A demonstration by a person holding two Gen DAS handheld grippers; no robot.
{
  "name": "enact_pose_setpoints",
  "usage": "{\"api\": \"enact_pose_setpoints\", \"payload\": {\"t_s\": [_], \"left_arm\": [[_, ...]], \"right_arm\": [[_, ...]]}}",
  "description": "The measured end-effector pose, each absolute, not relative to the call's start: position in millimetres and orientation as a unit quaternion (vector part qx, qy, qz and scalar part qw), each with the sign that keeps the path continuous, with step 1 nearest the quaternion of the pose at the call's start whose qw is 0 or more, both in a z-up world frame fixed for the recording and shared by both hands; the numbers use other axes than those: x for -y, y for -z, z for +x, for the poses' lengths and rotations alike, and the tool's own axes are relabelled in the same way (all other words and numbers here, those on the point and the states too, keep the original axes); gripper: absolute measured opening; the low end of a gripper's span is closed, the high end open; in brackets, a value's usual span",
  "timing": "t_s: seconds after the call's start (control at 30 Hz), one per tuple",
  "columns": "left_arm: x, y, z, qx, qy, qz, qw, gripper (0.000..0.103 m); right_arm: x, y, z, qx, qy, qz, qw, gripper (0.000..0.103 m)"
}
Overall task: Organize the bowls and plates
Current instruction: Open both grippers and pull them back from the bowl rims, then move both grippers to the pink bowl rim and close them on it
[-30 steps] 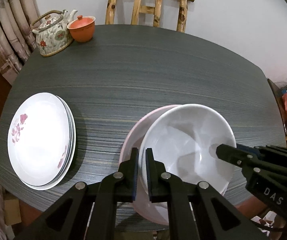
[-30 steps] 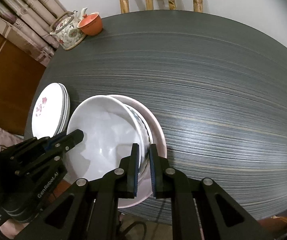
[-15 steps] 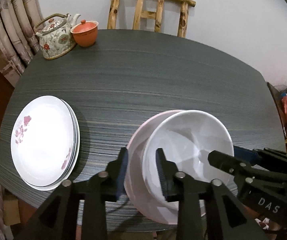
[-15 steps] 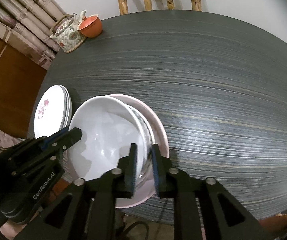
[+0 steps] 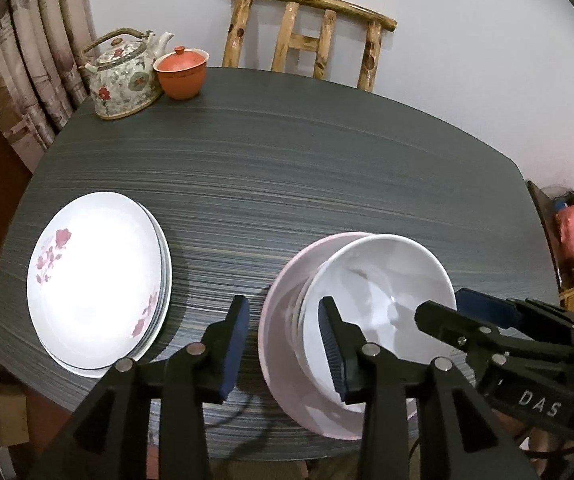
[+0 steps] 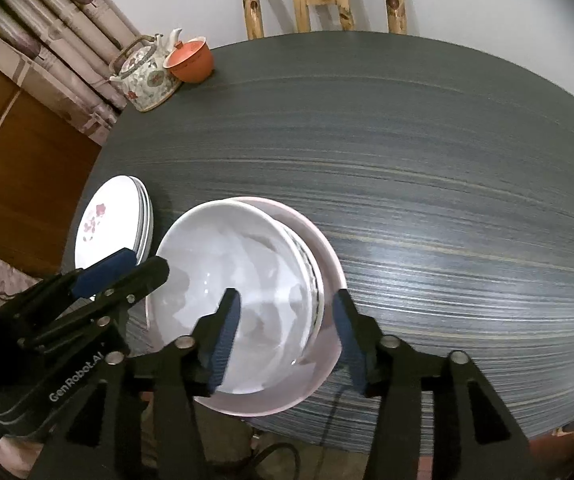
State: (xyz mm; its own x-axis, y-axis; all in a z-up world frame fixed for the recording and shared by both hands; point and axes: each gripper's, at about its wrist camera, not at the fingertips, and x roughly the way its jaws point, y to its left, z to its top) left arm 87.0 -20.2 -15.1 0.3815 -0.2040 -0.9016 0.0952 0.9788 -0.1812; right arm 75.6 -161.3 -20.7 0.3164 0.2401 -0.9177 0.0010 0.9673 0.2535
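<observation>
A white bowl (image 5: pixel 383 292) (image 6: pixel 239 292) sits nested with other bowls in a wide pink bowl (image 5: pixel 283 332) (image 6: pixel 329 268) near the table's front edge. My left gripper (image 5: pixel 285 350) (image 6: pixel 143 262) straddles the stack's left rims, one finger inside the white bowl and one outside the pink one. Its jaws are opening and the pads stand off the rims. My right gripper (image 6: pixel 287 332) (image 5: pixel 447 304) straddles the right rims the same way, jaws opening, nothing pressed. A stack of white plates with pink flowers (image 5: pixel 99 280) (image 6: pixel 107 220) lies to the left.
A floral teapot (image 5: pixel 123 76) (image 6: pixel 147 76) and an orange lidded cup (image 5: pixel 183 74) (image 6: pixel 191 60) stand at the far left corner of the dark table (image 5: pixel 307 168). Behind the table is a wooden chair (image 5: pixel 307 36). Curtains (image 5: pixel 39 60) hang at left.
Both grippers were shut on the white bowl's rim, one on each side. Their jaws have since spread apart and let go, and the bowl rests in the stack.
</observation>
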Motion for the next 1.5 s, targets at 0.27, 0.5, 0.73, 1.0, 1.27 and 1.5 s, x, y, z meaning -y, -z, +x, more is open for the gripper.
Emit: {"api": "enact_pose_setpoints", "payload": {"t_s": [0.27, 0.5, 0.73, 1.0, 1.27, 1.5], "left_arm": [[5.7, 14.1, 82.0, -0.547, 0.084, -0.072, 0.83, 0.037], [-11.1, 17.1, 79.2, -0.555, 0.08, -0.106, 0.821, 0.037], [-26.7, 16.2, 77.4, -0.556, 0.076, -0.141, 0.816, 0.037], [-32.4, 23.9, 73.0, -0.568, 0.087, -0.185, 0.797, 0.037], [-33.2, 29.3, 73.0, -0.578, 0.085, -0.203, 0.786, 0.037], [-32.5, 35.3, 72.4, -0.586, 0.086, -0.215, 0.776, 0.037]], "right_arm": [[166.8, 14.2, 72.6, -0.568, -0.073, 0.118, 0.811, 0.049], [174.1, 10.2, 66.5, -0.561, -0.068, 0.133, 0.815, 0.049], [191.2, -0.9, 54.1, -0.544, -0.061, 0.156, 0.822, 0.049], [209.8, 5.0, 43.5, -0.546, -0.045, 0.177, 0.818, 0.049], [216.5, 21.0, 36.5, -0.56, -0.043, 0.19, 0.805, 0.049], [216.7, 32.3, 34.9, -0.568, -0.049, 0.202, 0.796, 0.044]]}}
